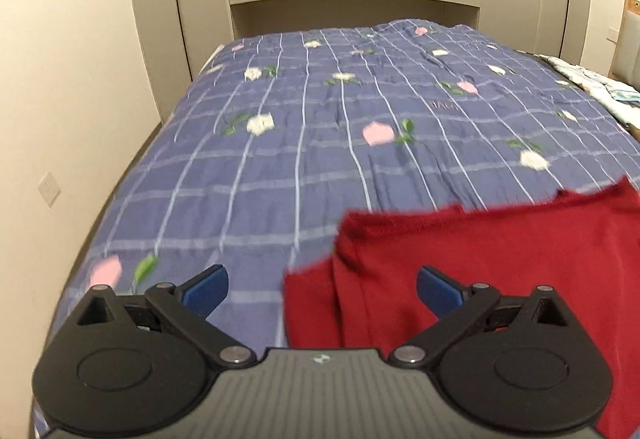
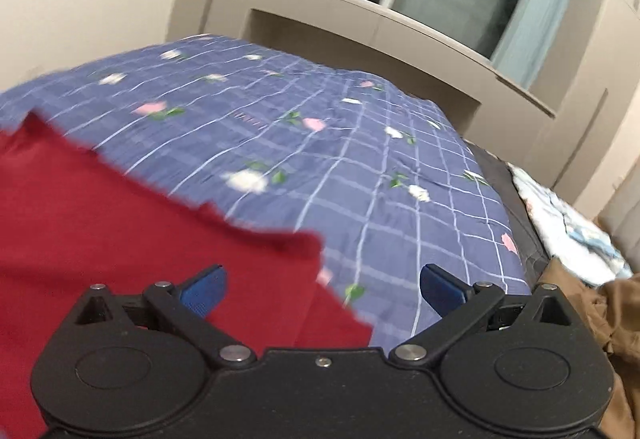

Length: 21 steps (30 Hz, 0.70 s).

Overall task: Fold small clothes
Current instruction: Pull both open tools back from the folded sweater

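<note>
Writing on the blue checked floral bedspread [image 1: 320, 143] is too blurred to read. Red knit garment [image 1: 500, 263] lies folded on it, ungripped. Left gripper [image 1: 322, 289] and right gripper [image 2: 323, 289] both gape wide, empty.

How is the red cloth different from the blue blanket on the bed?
The red cloth is plain, while the blue blanket has white checks and flowers. The red cloth covers only a near patch of the bed; the blue blanket spreads across almost all of it. The red cloth lies on top, the blue blanket underneath. Both are soft fabric.
</note>
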Each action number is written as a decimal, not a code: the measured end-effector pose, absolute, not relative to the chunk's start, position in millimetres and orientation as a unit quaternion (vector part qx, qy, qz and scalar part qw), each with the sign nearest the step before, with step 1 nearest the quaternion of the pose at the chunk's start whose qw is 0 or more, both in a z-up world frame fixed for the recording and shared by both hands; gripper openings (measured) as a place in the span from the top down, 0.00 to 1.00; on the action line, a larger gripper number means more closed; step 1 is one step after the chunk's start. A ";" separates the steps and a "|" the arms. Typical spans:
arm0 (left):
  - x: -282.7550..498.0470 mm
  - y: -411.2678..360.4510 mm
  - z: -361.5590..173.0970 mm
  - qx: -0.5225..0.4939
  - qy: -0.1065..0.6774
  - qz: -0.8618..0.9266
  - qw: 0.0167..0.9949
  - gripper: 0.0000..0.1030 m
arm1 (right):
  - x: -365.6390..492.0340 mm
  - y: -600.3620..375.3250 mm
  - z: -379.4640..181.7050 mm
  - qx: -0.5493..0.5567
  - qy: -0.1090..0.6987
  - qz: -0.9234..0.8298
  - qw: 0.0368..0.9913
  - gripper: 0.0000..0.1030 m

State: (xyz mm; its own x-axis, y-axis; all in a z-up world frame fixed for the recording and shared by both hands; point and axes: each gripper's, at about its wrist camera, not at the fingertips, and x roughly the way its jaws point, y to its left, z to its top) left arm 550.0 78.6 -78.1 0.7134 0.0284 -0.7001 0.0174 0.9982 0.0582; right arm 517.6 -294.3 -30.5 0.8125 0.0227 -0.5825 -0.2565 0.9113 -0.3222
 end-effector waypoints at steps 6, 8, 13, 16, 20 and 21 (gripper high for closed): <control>530.4 73.9 -109.5 0.037 0.404 0.024 0.914 0.00 | 466.0 -281.7 -58.2 -0.260 0.310 0.065 0.912 0.01; 530.8 77.6 -115.6 0.022 0.407 0.027 0.913 0.00 | 463.4 -284.0 -69.1 -0.254 0.318 0.055 0.912 0.01; 519.5 90.6 -109.0 -0.037 0.423 0.053 0.904 0.01 | 465.3 -286.8 -57.3 -0.189 0.344 0.020 0.920 0.01; 500.5 91.4 -97.6 -0.049 0.419 0.059 0.905 0.01 | 449.3 -282.3 -45.8 -0.148 0.341 0.012 0.928 0.01; 460.8 91.9 -79.8 -0.092 0.405 0.062 0.908 0.01 | 425.8 -272.6 -22.3 -0.082 0.359 0.013 0.930 0.01; 450.7 91.4 -75.7 -0.104 0.402 0.064 0.908 0.01 | 419.8 -269.4 -16.0 -0.064 0.364 0.014 0.929 0.01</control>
State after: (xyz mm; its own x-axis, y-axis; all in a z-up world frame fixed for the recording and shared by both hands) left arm 450.7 91.4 -75.7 0.6693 0.0324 -0.7423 -0.1990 0.9704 -0.1370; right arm 419.8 -269.4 -16.0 0.7351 -0.0214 -0.6776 -0.0717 0.9914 -0.1091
